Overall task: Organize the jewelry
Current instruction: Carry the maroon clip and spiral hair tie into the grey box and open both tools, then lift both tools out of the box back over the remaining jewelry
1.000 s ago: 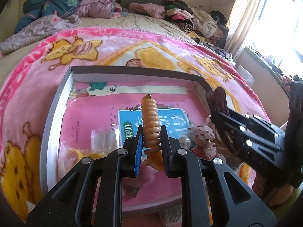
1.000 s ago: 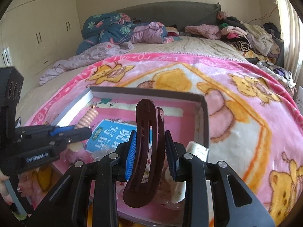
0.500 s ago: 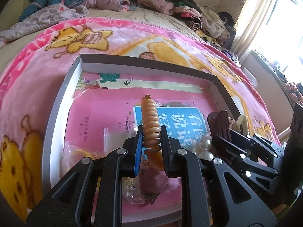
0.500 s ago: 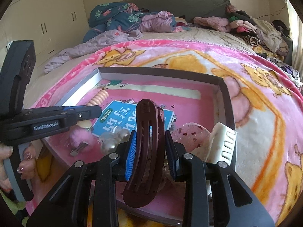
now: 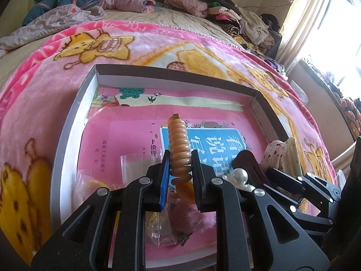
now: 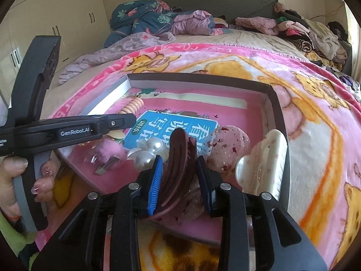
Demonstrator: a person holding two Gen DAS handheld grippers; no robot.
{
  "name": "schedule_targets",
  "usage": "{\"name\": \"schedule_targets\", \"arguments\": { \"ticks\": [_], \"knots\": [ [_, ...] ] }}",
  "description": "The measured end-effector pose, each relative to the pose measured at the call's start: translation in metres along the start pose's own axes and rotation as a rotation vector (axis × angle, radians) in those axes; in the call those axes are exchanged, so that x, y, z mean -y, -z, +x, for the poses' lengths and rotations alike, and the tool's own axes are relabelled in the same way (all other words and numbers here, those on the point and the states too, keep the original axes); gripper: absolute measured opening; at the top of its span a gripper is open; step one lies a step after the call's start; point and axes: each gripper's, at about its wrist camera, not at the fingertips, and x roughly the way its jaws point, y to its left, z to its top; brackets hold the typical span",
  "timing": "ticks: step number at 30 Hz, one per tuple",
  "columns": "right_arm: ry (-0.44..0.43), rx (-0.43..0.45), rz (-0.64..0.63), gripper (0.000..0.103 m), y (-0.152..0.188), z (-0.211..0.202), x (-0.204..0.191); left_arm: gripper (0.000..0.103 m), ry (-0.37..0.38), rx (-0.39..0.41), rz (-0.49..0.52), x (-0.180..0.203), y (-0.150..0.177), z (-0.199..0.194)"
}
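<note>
A shallow grey box (image 5: 67, 140) sat on the pink blanket (image 6: 315, 122), lined with a pink book (image 5: 126, 135). Left gripper (image 5: 179, 169) clamped an orange spiral hair tie (image 5: 178, 142) above the box floor. Right gripper (image 6: 180, 171) pinched a dark red hair claw (image 6: 180, 153) low in the box. Inside lay a pearl clip (image 6: 146, 151), pink pompom clip (image 6: 108, 151), speckled pink clip (image 6: 227, 149), and a cream claw clip (image 6: 264, 160) against the right wall.

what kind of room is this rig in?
Most likely a home bedroom: a bed under a pink cartoon blanket, clothes heaped by the headboard, and built-in wardrobes on the wall.
</note>
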Motion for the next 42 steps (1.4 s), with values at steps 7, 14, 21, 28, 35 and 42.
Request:
{"name": "schedule_targets", "arguments": {
  "ticks": [7, 14, 21, 28, 35, 42],
  "knots": [
    [0.009, 0.002, 0.021, 0.04, 0.01, -0.014, 0.001, 0.022, 0.009, 0.006, 0.012, 0.006, 0.002, -0.005],
    [0.036, 0.022, 0.043, 0.052, 0.016, -0.036, 0.003, 0.034, 0.023, 0.036, 0.018, 0.016, 0.004, -0.028],
    [0.055, 0.06, 0.053, 0.07, 0.021, -0.061, -0.001, 0.052, 0.018, 0.07, 0.008, 0.019, 0.013, -0.058],
    [0.058, 0.079, 0.034, 0.074, 0.027, -0.079, -0.015, 0.066, 0.003, 0.101, 0.0, 0.013, 0.029, -0.09],
    [0.044, 0.085, 0.013, 0.078, 0.031, -0.087, -0.034, 0.084, -0.03, 0.123, 0.004, 0.006, 0.047, -0.112],
    [0.023, 0.066, -0.009, 0.078, 0.04, -0.084, -0.053, 0.091, -0.082, 0.134, -0.004, -0.01, 0.064, -0.126]
  ]
}}
